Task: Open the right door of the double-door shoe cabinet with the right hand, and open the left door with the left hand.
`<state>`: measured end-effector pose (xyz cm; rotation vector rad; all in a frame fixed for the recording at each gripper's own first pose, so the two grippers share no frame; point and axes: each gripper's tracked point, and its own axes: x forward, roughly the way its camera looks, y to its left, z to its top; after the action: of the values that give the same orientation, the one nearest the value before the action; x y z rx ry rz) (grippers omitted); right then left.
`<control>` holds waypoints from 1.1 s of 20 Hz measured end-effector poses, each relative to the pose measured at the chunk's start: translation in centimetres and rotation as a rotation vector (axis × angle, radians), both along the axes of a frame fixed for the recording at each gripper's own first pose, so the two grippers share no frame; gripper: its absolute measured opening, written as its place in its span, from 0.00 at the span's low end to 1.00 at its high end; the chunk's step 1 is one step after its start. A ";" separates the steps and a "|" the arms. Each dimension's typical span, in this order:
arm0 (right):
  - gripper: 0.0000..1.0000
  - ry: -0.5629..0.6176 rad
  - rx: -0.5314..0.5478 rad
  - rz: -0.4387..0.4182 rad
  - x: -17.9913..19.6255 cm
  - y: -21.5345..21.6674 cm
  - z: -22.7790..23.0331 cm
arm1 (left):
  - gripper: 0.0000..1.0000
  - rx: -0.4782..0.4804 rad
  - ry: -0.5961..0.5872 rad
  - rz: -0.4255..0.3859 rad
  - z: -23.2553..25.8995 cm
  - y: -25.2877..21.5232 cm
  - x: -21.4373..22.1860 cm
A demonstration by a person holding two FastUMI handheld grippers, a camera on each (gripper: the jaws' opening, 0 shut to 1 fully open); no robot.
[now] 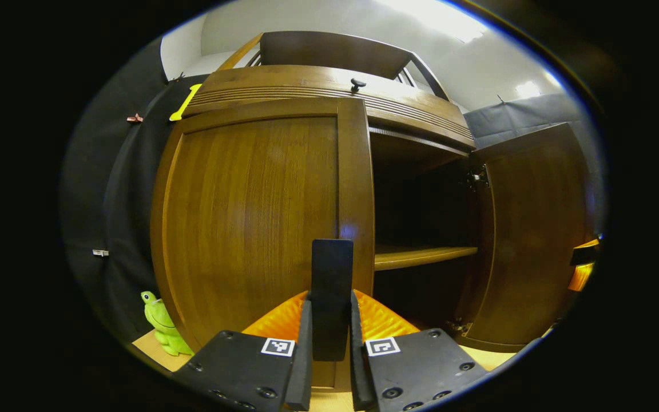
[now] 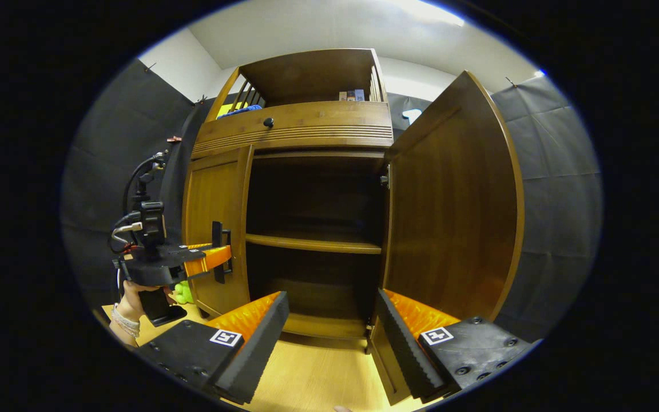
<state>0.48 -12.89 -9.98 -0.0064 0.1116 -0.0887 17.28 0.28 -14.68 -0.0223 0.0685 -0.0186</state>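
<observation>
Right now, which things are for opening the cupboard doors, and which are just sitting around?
For the job:
left door, closed, its handle clamped by the left gripper
right door, already swung open
right gripper, open, holding nothing

Just sitting around:
green frog toy on the floor
small boxes on the top shelf

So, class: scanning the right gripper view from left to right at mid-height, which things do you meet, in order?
Left gripper → closed left door → open compartment with shelf → open right door → booth wall.
</observation>
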 end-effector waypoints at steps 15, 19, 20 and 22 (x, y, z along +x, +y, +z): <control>0.98 0.050 0.094 0.227 1.3 8.9 -1.9 | 0.31 -0.035 0.000 -0.082 1.2 3.4 -10.0; 0.98 0.056 0.108 0.265 1.8 11.4 -2.0 | 0.31 -0.027 0.013 -0.063 1.4 4.9 -12.0; 0.96 0.057 0.110 0.280 1.8 12.2 -2.0 | 0.32 -0.020 0.014 -0.054 1.5 5.4 -12.6; 0.98 0.052 0.106 0.302 1.9 13.5 -1.8 | 0.31 -0.016 0.011 -0.032 1.7 6.5 -13.6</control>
<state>2.36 0.57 -11.79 0.0797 0.1658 0.2195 3.67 6.78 -12.99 -0.0368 0.0798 -0.0508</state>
